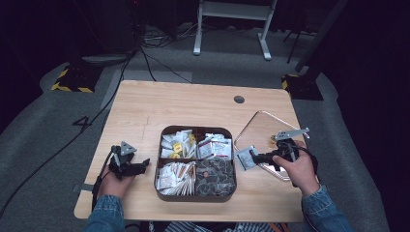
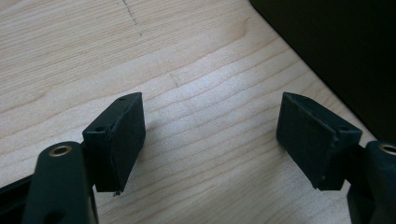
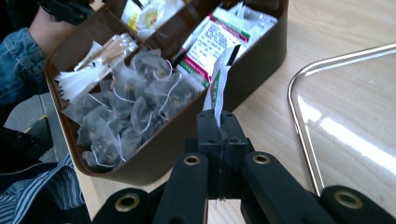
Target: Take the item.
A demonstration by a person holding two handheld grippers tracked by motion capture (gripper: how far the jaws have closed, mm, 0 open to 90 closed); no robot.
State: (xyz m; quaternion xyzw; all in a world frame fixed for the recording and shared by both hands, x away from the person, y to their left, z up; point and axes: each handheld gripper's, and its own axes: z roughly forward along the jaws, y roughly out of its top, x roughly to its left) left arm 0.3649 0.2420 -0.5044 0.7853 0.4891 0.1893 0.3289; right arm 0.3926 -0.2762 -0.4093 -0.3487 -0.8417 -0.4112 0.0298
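A dark brown four-part box (image 1: 195,194) sits mid-table, holding white and yellow packets, red-and-green printed sachets, paper sticks and mesh tea bags (image 3: 126,112). My right gripper (image 1: 255,157) is shut on a white sachet with green print (image 3: 217,91), which it holds just right of the box, at the near left edge of the clear tray (image 1: 263,126). The sachet (image 1: 246,158) stands edge-on between the jaws in the right gripper view. My left gripper (image 1: 143,165) rests left of the box, open, with bare wood between its pads (image 2: 126,135).
The clear metal-rimmed tray (image 3: 299,121) lies at the table's right side with nothing visible in it. A cable port (image 1: 239,99) is at the back of the table. Cables and a stand's legs (image 1: 232,29) are on the floor behind.
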